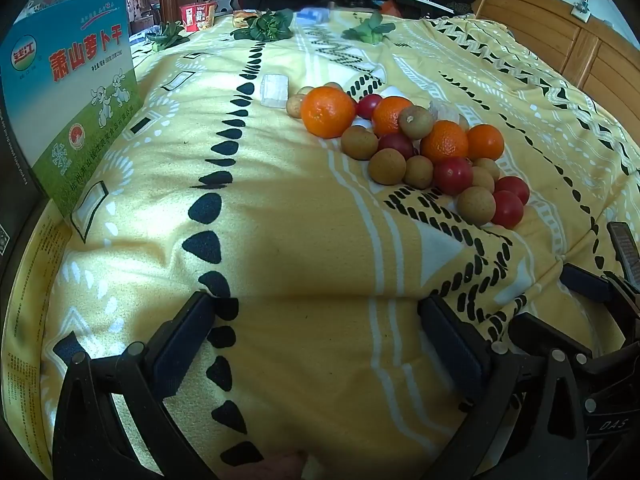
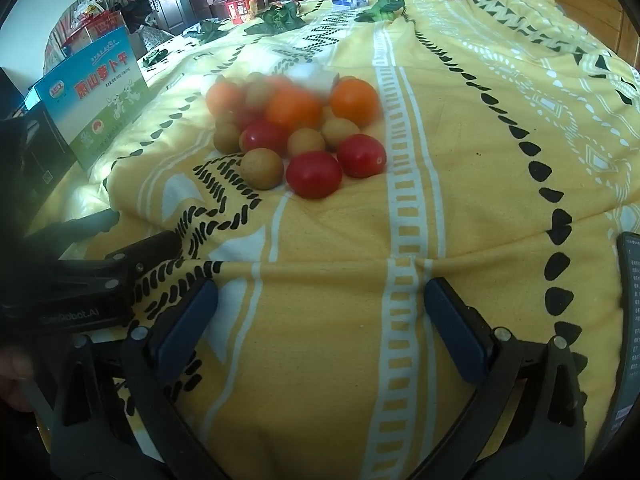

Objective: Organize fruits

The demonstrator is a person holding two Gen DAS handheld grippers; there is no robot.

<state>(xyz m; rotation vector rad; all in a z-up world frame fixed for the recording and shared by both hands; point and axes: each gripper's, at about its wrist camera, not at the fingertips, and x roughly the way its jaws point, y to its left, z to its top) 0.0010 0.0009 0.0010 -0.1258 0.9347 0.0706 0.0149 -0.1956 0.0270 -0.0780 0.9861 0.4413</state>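
The box [image 1: 76, 92] standing up and to the left of the left claw [image 1: 320, 340] carries large red Chinese characters reading 萧山萝卜干 on a blue and green face, with a round logo at its top corner and two cartoon rabbits below. Far ahead of that claw, a red snack packet [image 1: 198, 16] has print too small to read. In the right wrist view, "Robot.AI" shows on the black body of the left claw beside the right claw [image 2: 320, 320].

Both claws are wide open with nothing between their blue pads, and each tilts down at the yellow patterned blanket [image 1: 280, 240]. The fruit pile [image 1: 408, 148] lies ahead of the left claw and off to its right; from the right claw it lies ahead and slightly left. It mixes oranges [image 1: 328, 112], red tomatoes [image 2: 314, 174] and small brown round fruits [image 2: 262, 168], all touching one another.

Bare blanket stretches between each claw and the pile. To the right of the right claw, the blanket is open up to a wooden headboard [image 1: 560, 28].
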